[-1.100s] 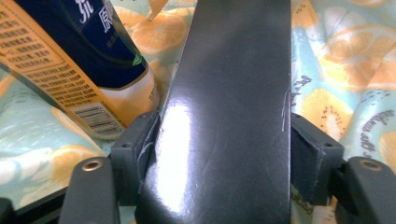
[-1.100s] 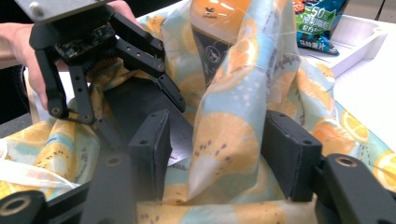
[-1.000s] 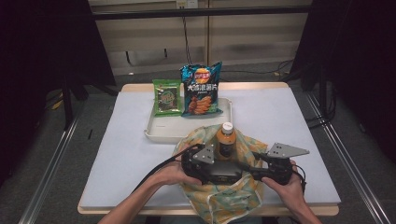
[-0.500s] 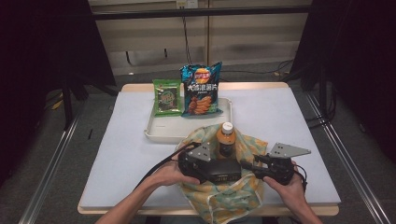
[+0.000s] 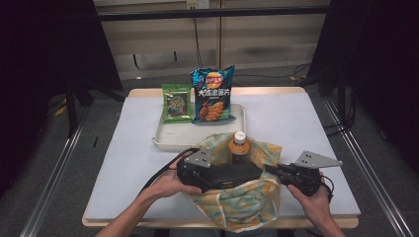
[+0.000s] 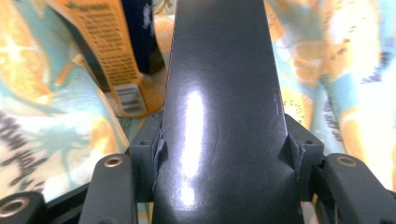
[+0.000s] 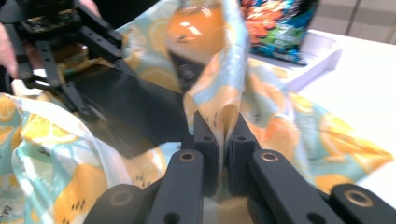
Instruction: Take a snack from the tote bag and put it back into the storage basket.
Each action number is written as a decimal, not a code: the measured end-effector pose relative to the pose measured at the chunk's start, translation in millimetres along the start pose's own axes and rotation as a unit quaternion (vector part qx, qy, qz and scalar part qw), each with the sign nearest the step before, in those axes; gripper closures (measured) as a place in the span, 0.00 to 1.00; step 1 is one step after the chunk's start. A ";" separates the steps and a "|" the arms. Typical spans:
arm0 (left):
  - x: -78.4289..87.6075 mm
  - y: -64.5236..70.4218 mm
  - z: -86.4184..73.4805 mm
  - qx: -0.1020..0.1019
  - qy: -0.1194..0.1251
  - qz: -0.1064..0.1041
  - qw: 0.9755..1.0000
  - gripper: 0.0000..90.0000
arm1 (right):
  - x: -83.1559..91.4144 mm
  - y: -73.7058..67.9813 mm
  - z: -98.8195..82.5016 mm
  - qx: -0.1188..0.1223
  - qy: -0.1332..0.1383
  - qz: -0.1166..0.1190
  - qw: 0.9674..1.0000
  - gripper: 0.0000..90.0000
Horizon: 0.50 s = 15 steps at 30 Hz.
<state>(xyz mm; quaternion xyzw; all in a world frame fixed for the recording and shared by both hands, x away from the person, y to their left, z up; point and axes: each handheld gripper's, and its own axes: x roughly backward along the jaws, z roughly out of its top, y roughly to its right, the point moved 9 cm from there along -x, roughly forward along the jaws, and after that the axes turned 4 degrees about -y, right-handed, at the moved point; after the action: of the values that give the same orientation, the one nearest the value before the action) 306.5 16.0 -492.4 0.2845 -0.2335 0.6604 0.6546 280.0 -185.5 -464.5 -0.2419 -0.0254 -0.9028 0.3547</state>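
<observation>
The blue chip bag [image 5: 212, 95] stands upright at the back of the white tray [image 5: 163, 140], and it carries a round red and yellow logo at the top and a line of white Chinese characters under it, above a picture of orange chips; the words are too small to read for sure. Just beside it, on its left in the high view, stands a smaller green packet [image 5: 176, 102] with a dark window and small print that cannot be read. In front of the tray lies a cloth bag [image 5: 237, 202] printed with orange slices on a pale blue-green ground. Inside the bag stands 1 orange bottle [image 5: 239, 147] with a white cap, its top rising above the cloth; in the left gripper view its label [image 6: 109, 51] shows lines of dark small text and a barcode near the bottom, not legible. The left gripper [image 5: 207, 173] pinches a flat black box [image 6: 224, 112] by its 2 sides; the box is glossy, without readable writing, and it lies level across the mouth of the bag, just in front of the bottle. The right gripper [image 7: 224, 140] has just been closing its jaws, and now they are pressed together on a fold of the bag's edge, holding the cloth up at the right side of the opening.
</observation>
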 end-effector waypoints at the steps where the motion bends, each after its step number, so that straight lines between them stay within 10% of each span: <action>1: 5.3 -0.1 2.9 0.006 0.015 -0.004 1.000 0.48 | 3.7 5.1 -0.5 -0.006 0.003 -0.011 1.000 0.96; 15: 23.8 3.0 33.1 0.030 0.110 -0.026 0.993 0.48 | -4.6 7.4 -8.4 -0.006 -0.018 -0.009 1.000 0.92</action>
<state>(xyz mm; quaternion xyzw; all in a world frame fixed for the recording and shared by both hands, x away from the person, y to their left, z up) 306.3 10.8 -451.8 0.2358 -0.1324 0.6774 0.6841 284.2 -189.9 -474.9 -0.2598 -0.0287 -0.9018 0.3442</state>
